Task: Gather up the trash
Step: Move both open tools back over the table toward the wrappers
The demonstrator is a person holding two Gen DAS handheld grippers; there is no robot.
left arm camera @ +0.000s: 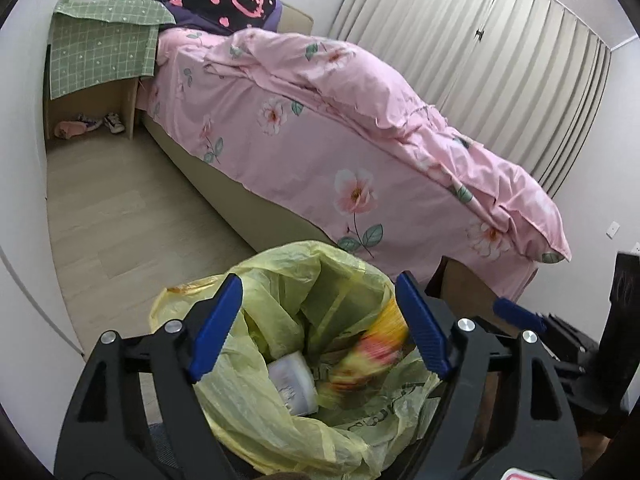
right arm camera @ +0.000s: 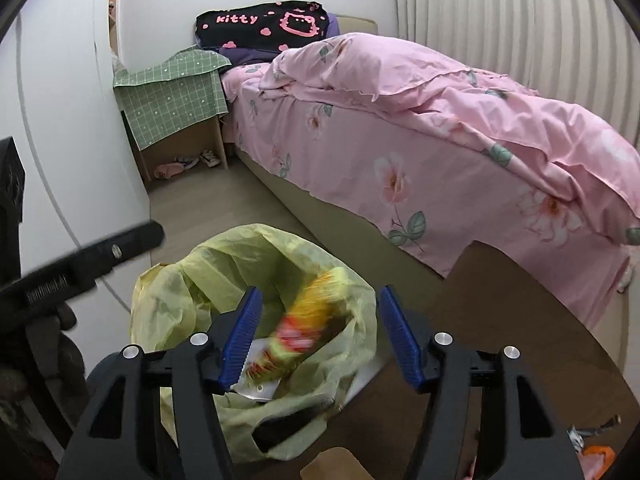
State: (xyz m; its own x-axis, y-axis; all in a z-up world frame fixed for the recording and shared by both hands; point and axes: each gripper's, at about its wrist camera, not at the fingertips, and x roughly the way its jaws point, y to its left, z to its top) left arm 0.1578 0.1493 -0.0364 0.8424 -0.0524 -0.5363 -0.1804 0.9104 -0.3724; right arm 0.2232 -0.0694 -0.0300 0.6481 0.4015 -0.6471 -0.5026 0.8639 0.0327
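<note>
A yellow-green plastic trash bag [left arm camera: 280, 280] stands open on the floor below both grippers; it also shows in the right wrist view [right arm camera: 224, 256]. A blurred yellow and red snack wrapper [left arm camera: 376, 340] is inside its mouth, in mid-air or just landed, seen too in the right wrist view [right arm camera: 308, 320]. A white cup-like container [left arm camera: 292, 380] lies in the bag. My left gripper [left arm camera: 320, 292] is open and empty above the bag. My right gripper [right arm camera: 320, 300] is open and empty, with the wrapper just beyond its fingers.
A bed with a pink floral duvet [left arm camera: 360, 120] runs along the right. A bedside stand under a green checked cloth [right arm camera: 172, 92] is at the back, with small items under it. A brown round table [right arm camera: 520, 320] is at right. Pale wood floor [left arm camera: 120, 200] lies on the left.
</note>
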